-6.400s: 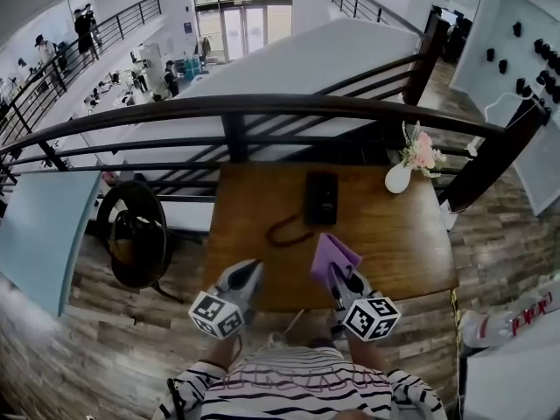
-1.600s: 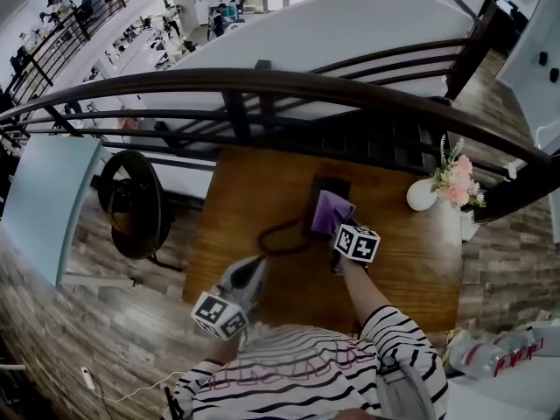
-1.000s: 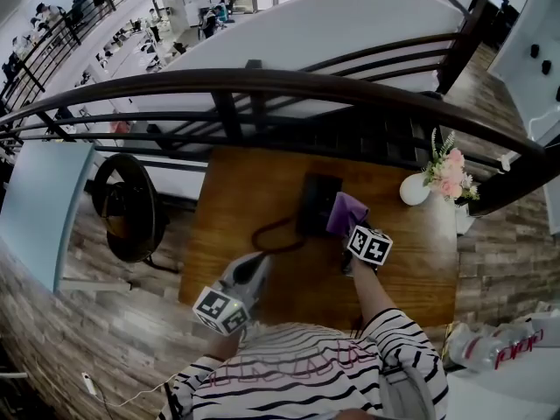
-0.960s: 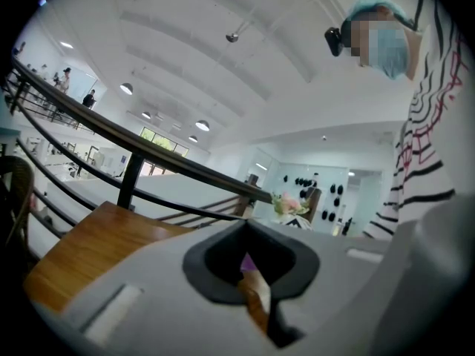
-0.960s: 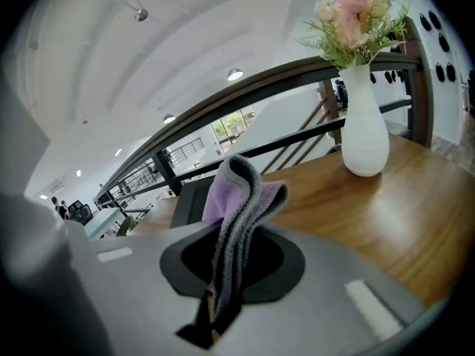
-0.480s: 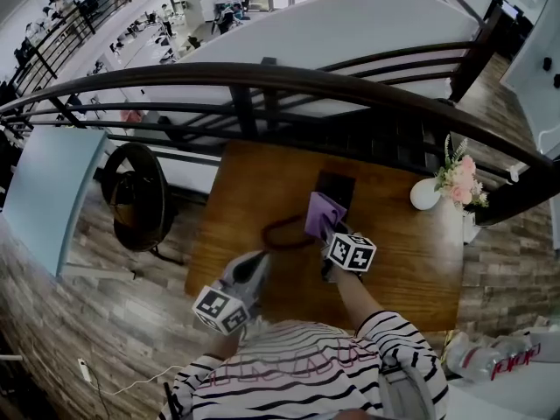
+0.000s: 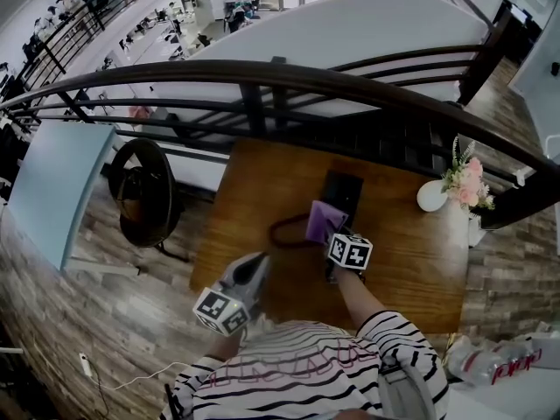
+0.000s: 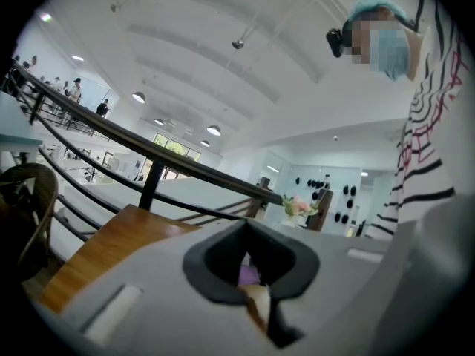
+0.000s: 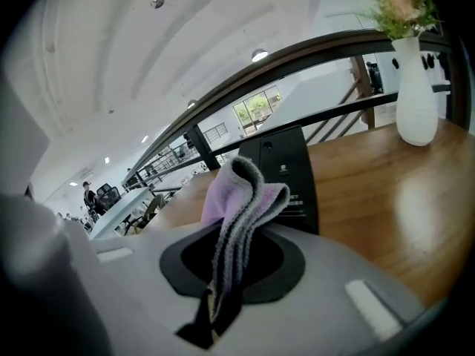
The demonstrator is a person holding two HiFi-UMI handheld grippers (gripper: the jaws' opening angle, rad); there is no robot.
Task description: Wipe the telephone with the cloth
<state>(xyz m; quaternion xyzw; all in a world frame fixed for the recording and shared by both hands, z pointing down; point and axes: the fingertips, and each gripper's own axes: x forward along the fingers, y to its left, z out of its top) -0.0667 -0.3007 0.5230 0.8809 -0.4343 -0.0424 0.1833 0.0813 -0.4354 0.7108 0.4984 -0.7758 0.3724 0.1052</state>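
A black telephone point(image 7: 344, 189) lies at the back middle of the wooden table point(image 7: 402, 261); its dark cord point(image 7: 282, 231) loops out to the left. My right gripper point(image 7: 332, 234) is shut on a folded purple cloth point(image 7: 322, 220), which lies over the phone's near end. In the right gripper view the cloth point(image 9: 239, 196) sticks up from the shut jaws point(image 9: 214, 304), with the telephone point(image 9: 288, 170) just behind it. My left gripper point(image 7: 257, 262) hovers shut and holds nothing at the table's near left. The left gripper view shows its jaws point(image 8: 257, 304) closed over the table point(image 8: 111, 249).
A white vase point(image 7: 430, 196) with pink flowers point(image 7: 468, 178) stands at the table's back right; it is also in the right gripper view point(image 9: 414, 87). A dark railing point(image 7: 350, 86) runs just behind the table. A round wicker chair point(image 7: 144, 201) stands left of the table.
The right gripper has dragged the cloth from the phone's right side back toward me onto its near end. The left gripper has stayed where it was.
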